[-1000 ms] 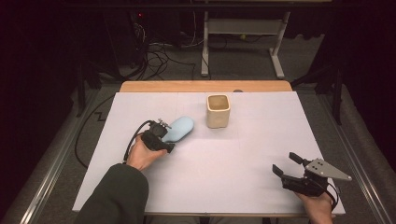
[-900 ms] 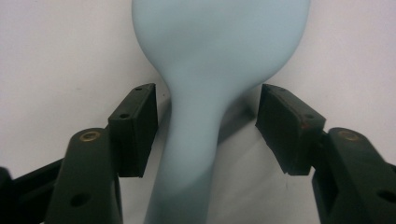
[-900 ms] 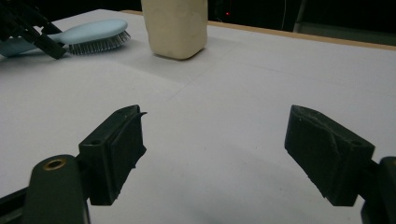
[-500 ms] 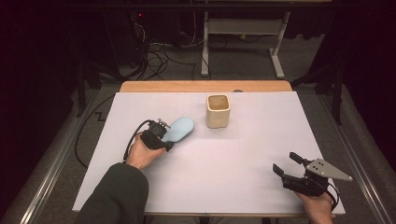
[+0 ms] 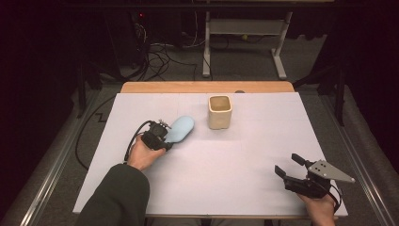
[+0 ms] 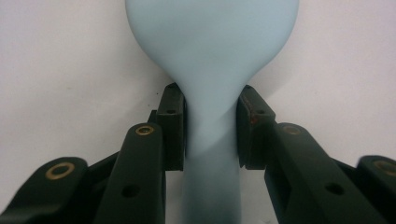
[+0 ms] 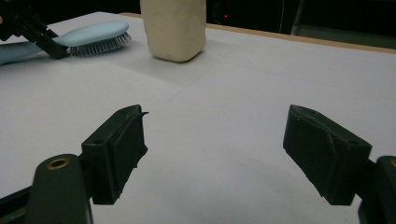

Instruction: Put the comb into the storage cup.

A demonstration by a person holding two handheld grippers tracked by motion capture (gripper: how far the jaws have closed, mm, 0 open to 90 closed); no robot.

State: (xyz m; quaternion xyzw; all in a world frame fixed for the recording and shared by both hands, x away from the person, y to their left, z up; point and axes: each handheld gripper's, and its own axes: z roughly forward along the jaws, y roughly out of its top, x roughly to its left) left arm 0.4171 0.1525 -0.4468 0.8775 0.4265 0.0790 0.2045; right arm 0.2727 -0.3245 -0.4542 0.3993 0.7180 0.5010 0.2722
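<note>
A light blue hairbrush [image 5: 181, 128] lies bristles down on the white table [image 5: 226, 160], left of a cream square cup [image 5: 219, 112]. My left gripper [image 5: 165, 136] sits at the brush's near end. In the left gripper view the jaws have just been closing, and both pads now press on the narrow neck of the brush [image 6: 212, 46], with my left gripper [image 6: 211, 126] shut on it. At the table's front right, my right gripper [image 5: 288, 165] rests with its jaws wide apart. In the right gripper view nothing lies between the jaws of that gripper [image 7: 215, 149], and the brush [image 7: 93, 32] and cup [image 7: 173, 28] stand far off.
A wooden strip [image 5: 207, 87] runs along the table's far edge. Cables and a metal stand [image 5: 244, 28] are on the dark floor behind. White tabletop stretches between the two grippers.
</note>
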